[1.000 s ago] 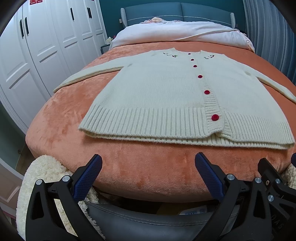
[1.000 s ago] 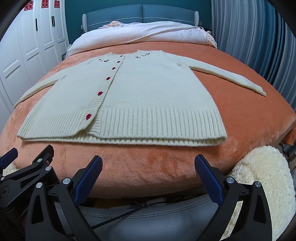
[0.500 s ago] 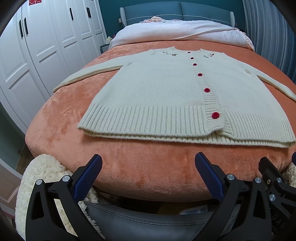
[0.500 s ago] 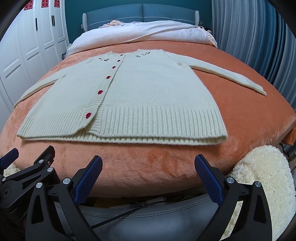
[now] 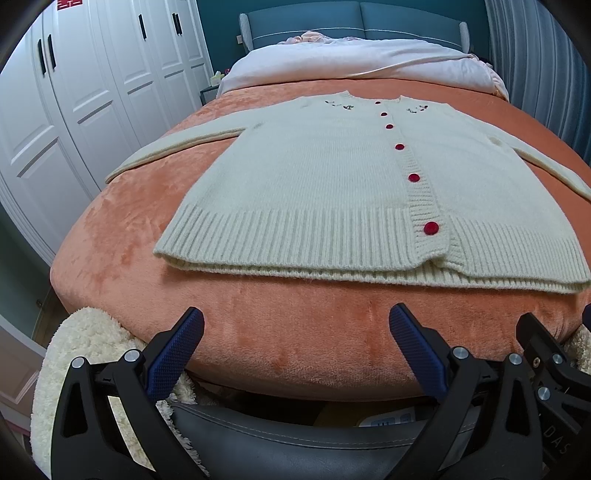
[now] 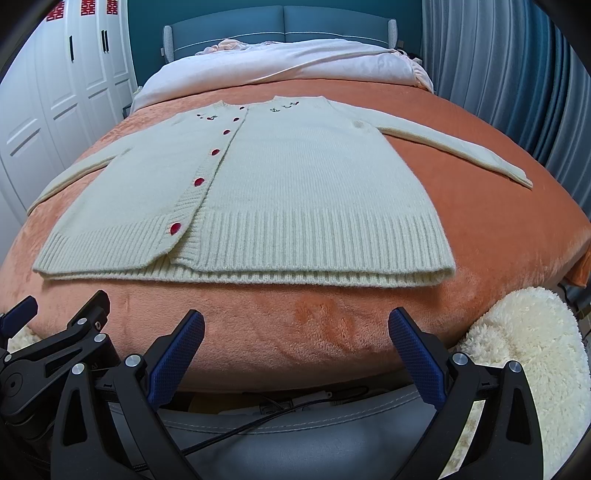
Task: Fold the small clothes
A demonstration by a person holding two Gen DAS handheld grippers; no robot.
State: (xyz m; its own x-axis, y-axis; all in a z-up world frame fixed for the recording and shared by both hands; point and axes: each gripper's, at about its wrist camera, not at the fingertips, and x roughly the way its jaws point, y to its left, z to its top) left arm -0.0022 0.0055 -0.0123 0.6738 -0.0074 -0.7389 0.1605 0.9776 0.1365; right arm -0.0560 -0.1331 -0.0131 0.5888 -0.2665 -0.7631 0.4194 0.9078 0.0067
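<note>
A cream knit cardigan point(image 5: 332, 192) with red buttons lies flat, face up and buttoned, on an orange blanket point(image 5: 295, 325), sleeves spread to both sides. It also shows in the right wrist view point(image 6: 295, 192). My left gripper point(image 5: 295, 350) is open and empty, held below the near edge of the bed, short of the cardigan's ribbed hem. My right gripper point(image 6: 295, 350) is open and empty, likewise in front of the hem. Each gripper's body shows at the edge of the other's view.
White wardrobe doors point(image 5: 74, 92) stand on the left. Blue curtains point(image 6: 517, 74) hang on the right. A white duvet point(image 5: 351, 59) and blue headboard point(image 5: 351, 18) are at the far end. Fluffy cream rugs point(image 6: 535, 350) and a grey seat point(image 5: 295, 443) lie below the grippers.
Both grippers have risen slightly and edged closer to the bed; the cardigan sits a little higher in view. Both stay open and the cardigan has not moved.
</note>
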